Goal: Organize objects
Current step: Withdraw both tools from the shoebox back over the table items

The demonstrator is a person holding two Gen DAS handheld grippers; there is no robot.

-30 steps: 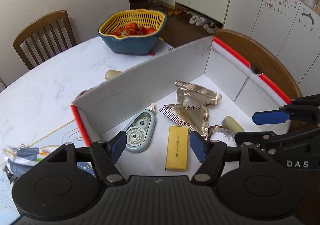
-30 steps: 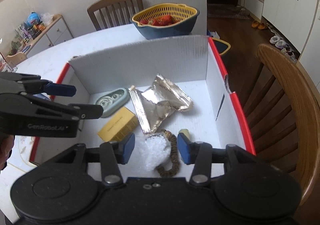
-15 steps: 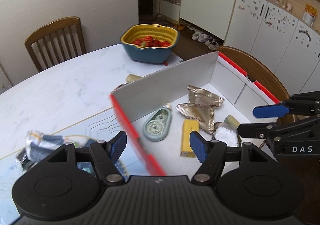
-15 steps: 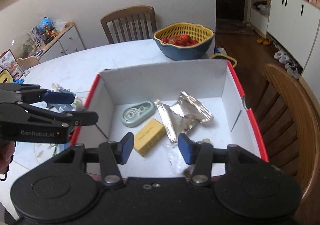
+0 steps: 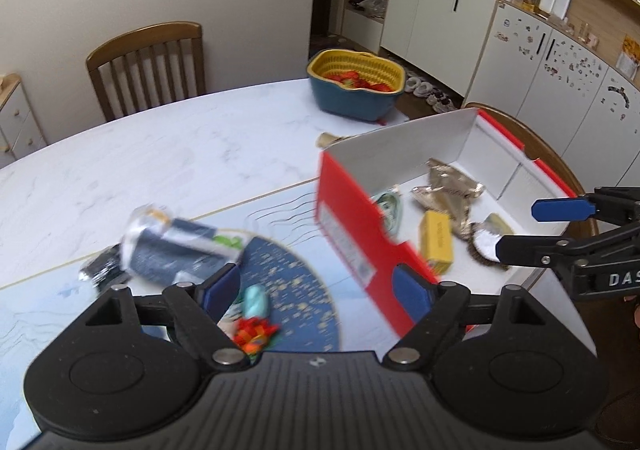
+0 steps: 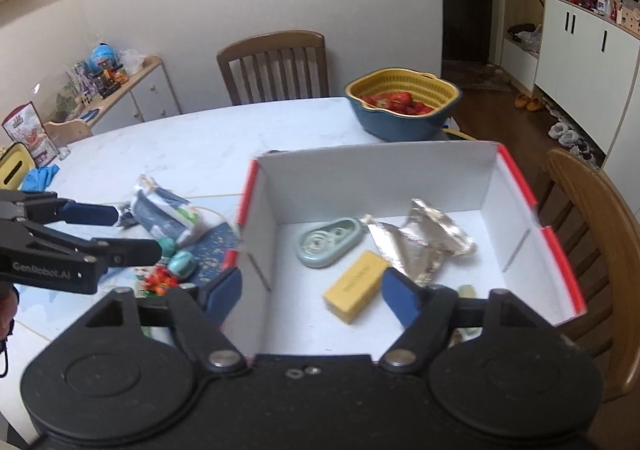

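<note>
A red-and-white cardboard box [image 6: 380, 177] stands on the table, holding a pale green correction tape [image 6: 328, 242], a yellow pack [image 6: 356, 286] and silver foil packets [image 6: 424, 242]. Its red side wall [image 5: 352, 234] faces the left wrist view. Left of it, on a blue mat [image 5: 296, 290], lie a blue-and-white packet [image 5: 176, 246], a teal item [image 5: 256, 300] and a red-orange toy [image 5: 254, 332]. My left gripper [image 5: 316, 294] hovers over the mat, jaws opening, nothing between them. My right gripper [image 6: 312, 292] hovers at the box's near edge, jaws opening and empty.
A blue-and-yellow basket of strawberries [image 6: 404, 105] stands at the far table edge. Wooden chairs stand behind the table [image 6: 276, 65] and beside the box [image 6: 592, 217]. A white crumpled item [image 5: 486, 244] lies in the box's near corner. Bare marble [image 5: 160, 153] stretches beyond the mat.
Both grippers have drawn back and up from the box, and their jaws stand wider. The left one has swung left over the mat, bringing the loose items into view.
</note>
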